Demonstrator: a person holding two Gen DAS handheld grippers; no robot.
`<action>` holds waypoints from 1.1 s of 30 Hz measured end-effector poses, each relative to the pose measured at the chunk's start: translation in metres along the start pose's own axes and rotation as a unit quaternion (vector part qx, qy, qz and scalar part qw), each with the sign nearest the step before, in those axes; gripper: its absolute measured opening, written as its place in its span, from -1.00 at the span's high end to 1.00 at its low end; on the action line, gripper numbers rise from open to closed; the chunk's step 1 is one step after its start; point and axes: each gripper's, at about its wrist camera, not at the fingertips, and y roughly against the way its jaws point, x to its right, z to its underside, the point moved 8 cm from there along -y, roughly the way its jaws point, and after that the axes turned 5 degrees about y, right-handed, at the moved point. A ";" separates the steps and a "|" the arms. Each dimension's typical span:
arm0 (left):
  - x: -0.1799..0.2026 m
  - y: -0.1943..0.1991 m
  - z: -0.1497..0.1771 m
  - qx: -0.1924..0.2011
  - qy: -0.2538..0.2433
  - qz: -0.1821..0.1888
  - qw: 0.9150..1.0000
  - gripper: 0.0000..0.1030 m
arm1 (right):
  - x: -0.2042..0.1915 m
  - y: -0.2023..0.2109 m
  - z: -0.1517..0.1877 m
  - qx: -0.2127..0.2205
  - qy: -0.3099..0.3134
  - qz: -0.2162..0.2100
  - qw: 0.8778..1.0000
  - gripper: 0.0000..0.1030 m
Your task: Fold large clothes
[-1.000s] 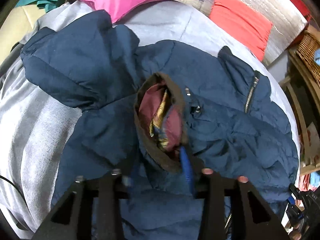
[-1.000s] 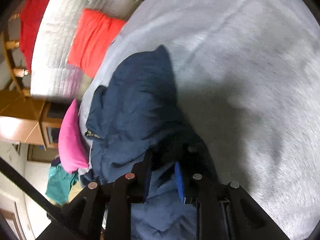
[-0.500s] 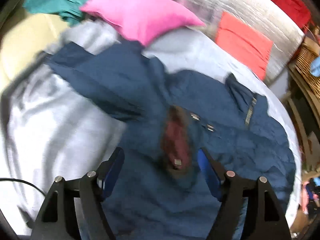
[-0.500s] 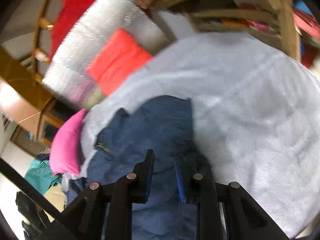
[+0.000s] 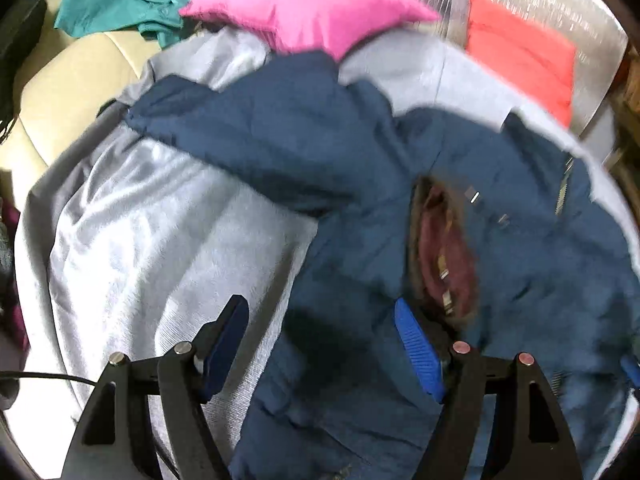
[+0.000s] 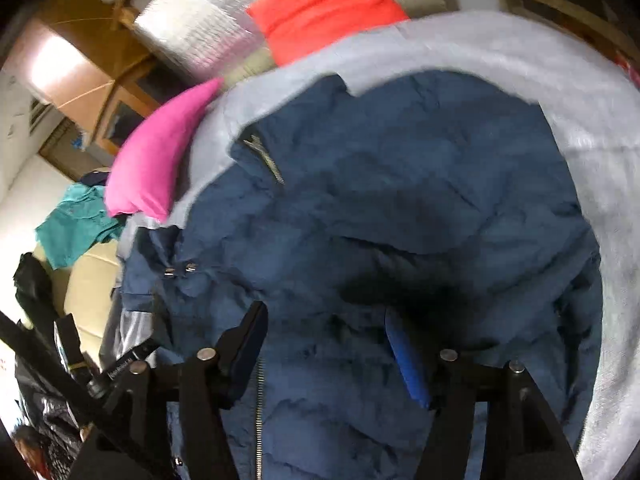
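Note:
A large navy puffer jacket [image 5: 520,240] lies spread on a grey sheet [image 5: 152,240]. One sleeve [image 5: 256,136] stretches to the left, and its collar shows a maroon lining [image 5: 444,256]. My left gripper [image 5: 320,344] is open and empty just above the jacket's near left edge. In the right wrist view the jacket [image 6: 400,200] fills the middle, with a chest zipper [image 6: 266,158] and a front zipper [image 6: 260,392]. My right gripper [image 6: 326,348] is open and empty above it.
A pink pillow [image 5: 308,4] and an orange-red pillow [image 5: 520,52] lie at the far side. A teal garment [image 5: 120,0] rests on a cream cushion [image 5: 68,88] at the left. Wooden furniture [image 6: 80,64] stands beyond the bed.
Both grippers have opened and let go of the jacket. They have pulled back and risen, and the jacket now lies flatter on the sheet.

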 end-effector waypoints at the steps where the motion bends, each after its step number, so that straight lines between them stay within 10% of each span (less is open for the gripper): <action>1: -0.002 0.003 -0.002 0.003 0.001 0.003 1.000 -0.48 | -0.006 0.002 -0.001 0.005 0.009 -0.006 1.000 -0.34; 13: -0.071 -0.011 -0.013 -0.036 0.134 0.033 0.990 -0.48 | -0.054 -0.025 0.013 -0.026 0.070 -0.016 0.997 -0.35; 28: -0.071 0.028 -0.035 -0.007 0.196 0.091 0.976 -0.48 | -0.167 -0.045 0.000 -0.039 0.185 -0.051 0.981 -0.35; 33: -0.106 0.028 -0.042 0.000 0.216 0.062 0.974 -0.49 | -0.191 -0.101 0.030 -0.089 0.195 -0.062 0.975 0.19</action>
